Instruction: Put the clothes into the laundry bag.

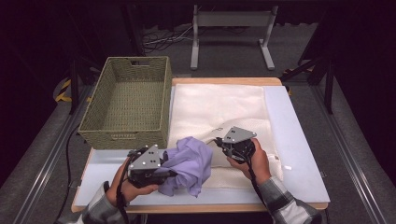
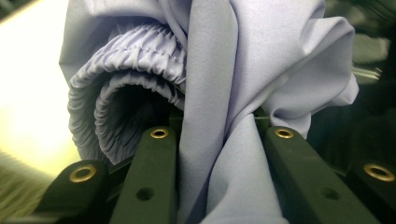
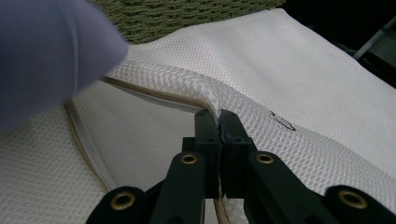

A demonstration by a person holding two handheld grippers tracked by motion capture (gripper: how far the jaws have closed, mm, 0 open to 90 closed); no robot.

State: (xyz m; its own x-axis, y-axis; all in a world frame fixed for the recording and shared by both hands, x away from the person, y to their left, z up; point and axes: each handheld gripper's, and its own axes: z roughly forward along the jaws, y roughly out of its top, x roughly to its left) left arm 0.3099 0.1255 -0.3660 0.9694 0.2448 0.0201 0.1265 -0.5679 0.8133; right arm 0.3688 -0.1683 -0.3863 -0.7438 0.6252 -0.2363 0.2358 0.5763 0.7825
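A lilac garment (image 1: 189,163) with an elastic waistband (image 2: 126,60) hangs bunched from my left gripper (image 1: 161,171), whose jaws are shut on its folds (image 2: 219,154) near the table's front left. A white mesh laundry bag (image 1: 219,112) lies flat across the table's middle. My right gripper (image 1: 223,143) is shut on the bag's upper edge (image 3: 205,93) at the opening and holds it lifted off the lower layer (image 3: 140,135). The lilac garment (image 3: 46,56) is just left of that raised opening.
A woven green basket (image 1: 128,100) stands at the table's back left, touching the bag's left edge. The white tabletop (image 1: 299,154) has bare surface to the right of the bag. A metal stand (image 1: 231,32) is on the floor behind the table.
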